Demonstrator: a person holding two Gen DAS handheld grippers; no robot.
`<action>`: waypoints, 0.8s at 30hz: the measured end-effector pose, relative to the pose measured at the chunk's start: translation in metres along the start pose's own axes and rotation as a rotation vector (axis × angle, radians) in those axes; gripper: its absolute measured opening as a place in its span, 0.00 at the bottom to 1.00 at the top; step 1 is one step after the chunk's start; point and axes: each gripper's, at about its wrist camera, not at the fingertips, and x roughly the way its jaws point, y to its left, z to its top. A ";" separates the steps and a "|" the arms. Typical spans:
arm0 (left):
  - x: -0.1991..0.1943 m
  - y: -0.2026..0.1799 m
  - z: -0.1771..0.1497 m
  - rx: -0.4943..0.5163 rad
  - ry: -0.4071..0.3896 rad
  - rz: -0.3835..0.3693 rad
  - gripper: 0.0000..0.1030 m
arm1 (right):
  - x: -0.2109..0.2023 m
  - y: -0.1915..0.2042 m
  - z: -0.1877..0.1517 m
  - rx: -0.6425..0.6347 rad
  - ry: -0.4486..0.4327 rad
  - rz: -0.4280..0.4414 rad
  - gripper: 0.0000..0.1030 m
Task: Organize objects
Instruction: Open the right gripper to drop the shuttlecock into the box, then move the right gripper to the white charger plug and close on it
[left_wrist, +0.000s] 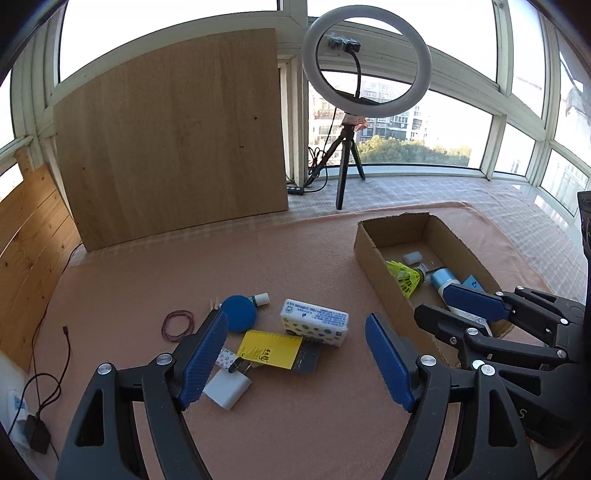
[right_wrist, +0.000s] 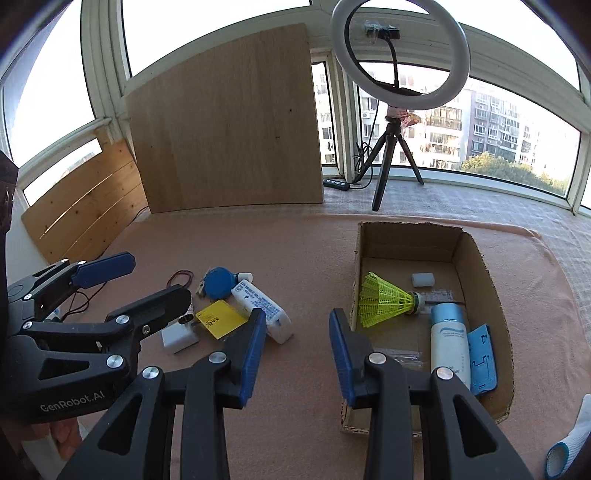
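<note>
Two grippers hang over a pink cloth (right_wrist: 303, 254), each with jaws spread and nothing between them: the left gripper (left_wrist: 295, 354) above a loose pile of small items, the right gripper (right_wrist: 297, 349) at the near-left corner of a cardboard box (right_wrist: 476, 258).

In the right wrist view the box sits at about 3 o'clock from the pile, long axis running from 6 toward 12. Inside it lie a yellow shuttlecock (right_wrist: 384, 300) on its side, skirt toward 9 and cork toward 3; a white eraser-like block (right_wrist: 422, 279) near the far wall; a white bottle with a blue cap (right_wrist: 448, 339), cap toward 12; and a blue flat piece (right_wrist: 482, 356) touching the bottle's right side, lying along the same line.

Outside the box, the pile holds a tissue pack (left_wrist: 314, 322), a yellow card (left_wrist: 269, 349) just beside it at 7 o'clock, a white charger (left_wrist: 228, 388), a blue round puff (left_wrist: 239, 314) and a red rubber band (left_wrist: 179, 324) at 9 o'clock from the puff.
</note>
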 end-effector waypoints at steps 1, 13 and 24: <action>-0.005 0.011 -0.005 -0.013 0.000 0.010 0.78 | 0.002 0.011 -0.001 -0.011 0.003 0.009 0.31; -0.060 0.149 -0.083 -0.180 0.055 0.137 0.79 | 0.048 0.119 -0.037 -0.121 0.131 0.098 0.47; -0.087 0.213 -0.129 -0.266 0.102 0.218 0.79 | 0.142 0.151 -0.058 -0.260 0.238 0.066 0.51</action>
